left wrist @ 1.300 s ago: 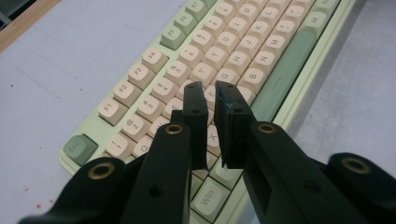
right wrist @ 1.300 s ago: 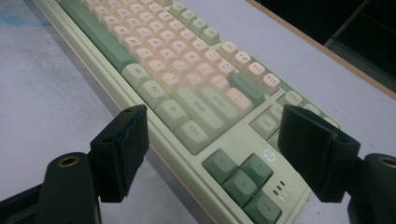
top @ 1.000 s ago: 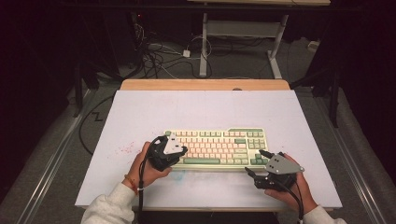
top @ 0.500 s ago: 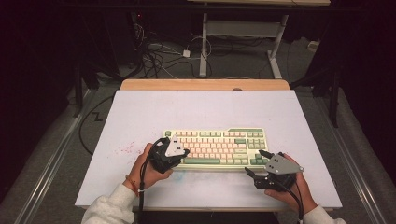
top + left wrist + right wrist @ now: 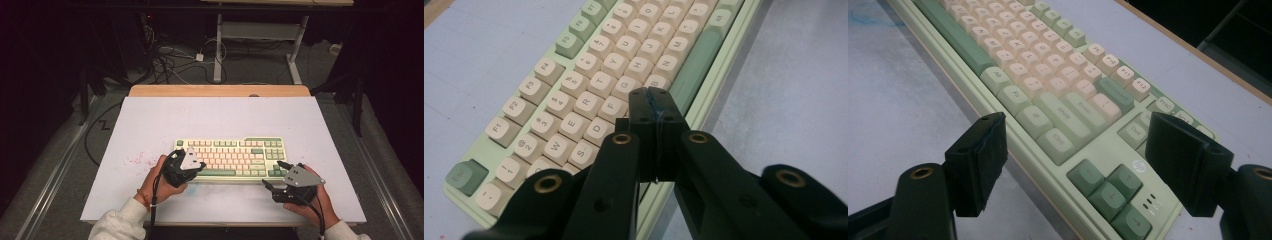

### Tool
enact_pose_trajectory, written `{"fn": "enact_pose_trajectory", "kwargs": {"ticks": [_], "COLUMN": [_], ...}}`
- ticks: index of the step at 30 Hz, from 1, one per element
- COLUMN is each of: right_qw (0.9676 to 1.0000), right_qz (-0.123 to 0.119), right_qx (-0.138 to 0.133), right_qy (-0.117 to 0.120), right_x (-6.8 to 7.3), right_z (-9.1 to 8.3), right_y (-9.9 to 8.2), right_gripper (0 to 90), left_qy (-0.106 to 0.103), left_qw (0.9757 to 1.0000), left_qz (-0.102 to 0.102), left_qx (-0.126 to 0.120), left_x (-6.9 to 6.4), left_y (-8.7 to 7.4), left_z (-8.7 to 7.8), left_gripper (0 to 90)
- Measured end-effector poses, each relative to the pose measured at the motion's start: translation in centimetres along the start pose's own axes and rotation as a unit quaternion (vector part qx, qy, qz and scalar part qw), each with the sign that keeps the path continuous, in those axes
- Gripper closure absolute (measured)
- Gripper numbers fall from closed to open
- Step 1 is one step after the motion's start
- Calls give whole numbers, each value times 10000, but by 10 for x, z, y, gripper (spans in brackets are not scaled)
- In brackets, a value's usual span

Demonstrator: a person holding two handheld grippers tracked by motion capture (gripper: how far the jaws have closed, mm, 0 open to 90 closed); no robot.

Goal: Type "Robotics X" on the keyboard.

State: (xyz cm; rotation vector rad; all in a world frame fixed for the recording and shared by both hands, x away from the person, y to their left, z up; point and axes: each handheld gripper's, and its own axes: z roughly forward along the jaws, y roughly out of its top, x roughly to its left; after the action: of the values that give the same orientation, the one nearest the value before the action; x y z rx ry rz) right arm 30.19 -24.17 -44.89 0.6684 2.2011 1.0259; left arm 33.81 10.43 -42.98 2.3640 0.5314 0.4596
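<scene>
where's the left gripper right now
In the high view the left gripper sits at the keyboard's lower left, jaws shut. Its own view shows the tips over the keys beside the green spacebar.

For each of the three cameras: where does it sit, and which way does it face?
High view: above the person's side, facing forward and down on the table; forearms, hands and both grippers show.
Left gripper view: rides the left gripper, shut jaws over the keyboard.
Right gripper view: rides the right gripper, jaws open.
All share the keyboard.
</scene>
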Motion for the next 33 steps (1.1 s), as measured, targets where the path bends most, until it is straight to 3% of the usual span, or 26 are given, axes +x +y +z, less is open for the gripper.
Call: {"fn": "enact_pose_trajectory", "kwargs": {"ticks": [33], "right_qw": [10000], "right_qz": [-3], "right_qx": [17], "right_qy": [-6], "right_x": [0], "right_z": [0], "right_y": [0], "right_gripper": [248], "left_qy": [-186], "left_qw": [9993], "left_qz": [181], "left_qx": [286], "left_x": [-7], "left_y": [3], "left_z": [18], "left_gripper": [872]}}
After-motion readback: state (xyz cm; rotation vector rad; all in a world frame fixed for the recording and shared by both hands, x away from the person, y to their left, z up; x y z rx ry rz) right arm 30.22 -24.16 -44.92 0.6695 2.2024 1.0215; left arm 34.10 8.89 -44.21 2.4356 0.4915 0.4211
